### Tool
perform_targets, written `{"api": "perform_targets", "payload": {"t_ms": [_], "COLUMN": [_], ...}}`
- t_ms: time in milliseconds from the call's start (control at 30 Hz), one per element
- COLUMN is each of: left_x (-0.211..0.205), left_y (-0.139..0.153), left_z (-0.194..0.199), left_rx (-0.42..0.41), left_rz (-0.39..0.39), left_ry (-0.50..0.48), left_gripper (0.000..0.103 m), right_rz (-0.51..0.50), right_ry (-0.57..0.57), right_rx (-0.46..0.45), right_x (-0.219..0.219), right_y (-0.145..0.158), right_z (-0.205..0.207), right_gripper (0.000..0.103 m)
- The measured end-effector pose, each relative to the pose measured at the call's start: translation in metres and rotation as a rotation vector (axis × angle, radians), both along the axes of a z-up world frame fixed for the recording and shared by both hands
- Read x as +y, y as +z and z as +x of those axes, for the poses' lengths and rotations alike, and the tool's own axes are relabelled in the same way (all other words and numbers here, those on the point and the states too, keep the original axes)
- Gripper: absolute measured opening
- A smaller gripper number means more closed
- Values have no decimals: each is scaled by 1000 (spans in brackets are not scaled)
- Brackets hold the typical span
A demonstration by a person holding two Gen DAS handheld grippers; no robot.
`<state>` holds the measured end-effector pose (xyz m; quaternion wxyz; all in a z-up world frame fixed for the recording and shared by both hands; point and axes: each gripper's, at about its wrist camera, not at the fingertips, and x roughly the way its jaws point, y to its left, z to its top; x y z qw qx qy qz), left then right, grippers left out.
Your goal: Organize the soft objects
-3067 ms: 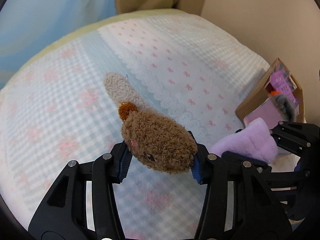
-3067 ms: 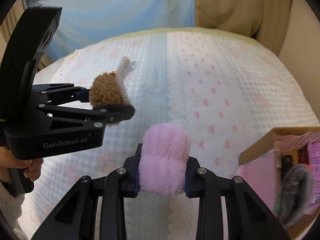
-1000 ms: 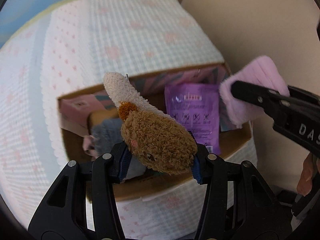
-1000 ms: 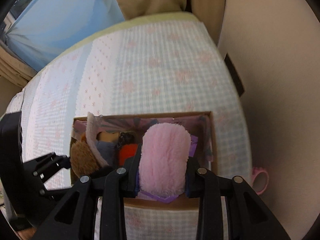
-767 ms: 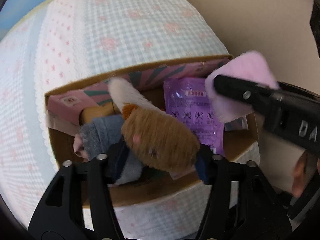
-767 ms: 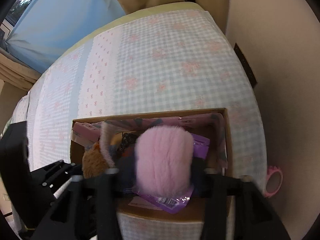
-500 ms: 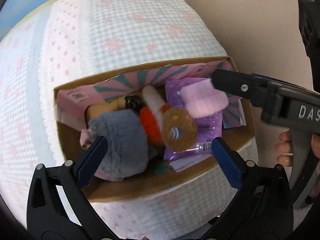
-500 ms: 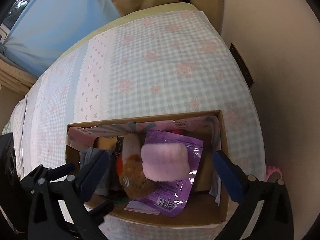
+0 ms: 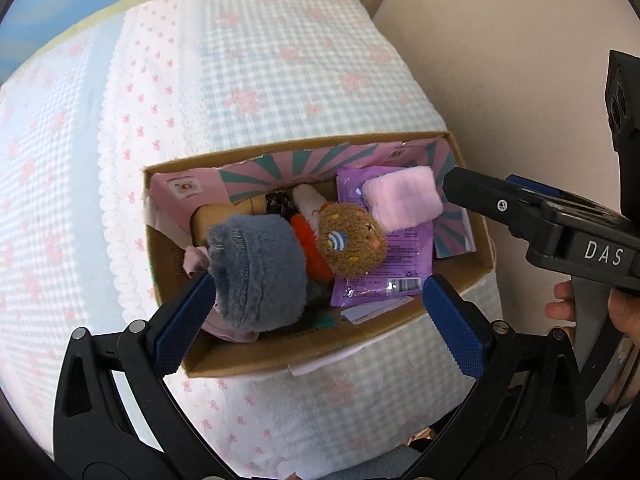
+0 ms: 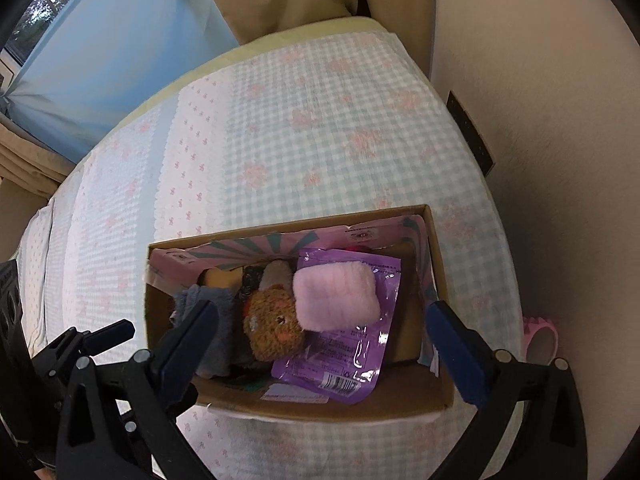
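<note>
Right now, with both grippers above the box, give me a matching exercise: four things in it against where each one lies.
1. brown plush
2. pink plush
3. grey fuzzy item
4. purple packet

A. left end of the cardboard box
B. flat beneath the pink one
C. middle, face up
D. on top, right of the brown one

Pairs: 1-C, 2-D, 3-A, 4-B

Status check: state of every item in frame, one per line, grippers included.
left gripper: open, empty, above the box
right gripper: open, empty, above the box
cardboard box: open-topped, on the bed
brown plush: in box
pink plush: in box, resting on purple packet
grey plush: in box
</note>
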<state>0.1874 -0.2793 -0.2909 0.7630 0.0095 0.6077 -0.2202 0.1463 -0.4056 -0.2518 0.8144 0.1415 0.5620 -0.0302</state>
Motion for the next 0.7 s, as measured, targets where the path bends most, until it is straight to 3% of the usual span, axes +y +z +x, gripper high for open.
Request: {"api": "perform_targets", "payload": {"t_ms": [167,333,600,700], "left_x": [13,44,134,168], "left_y": [36,98,209,242], "left_z": [-12,-31,-83,-105], "left_rx": [-61,-153,-381,-470], "left_rz": [-24,-44,-44,-34], "left_ry": [3,45,153,205], "left_gripper": [103,103,103,103], "right_rz": [-20,-56,-70,-95], "right_ry": [5,25,71,98], "right_rx": [-44,-134,-308,-356], "right_x": [14,45,113,140], "right_y": [36,101,196,218], "right_z": [-17,-41,-86,-101], "right_gripper": [103,103,103,103]}}
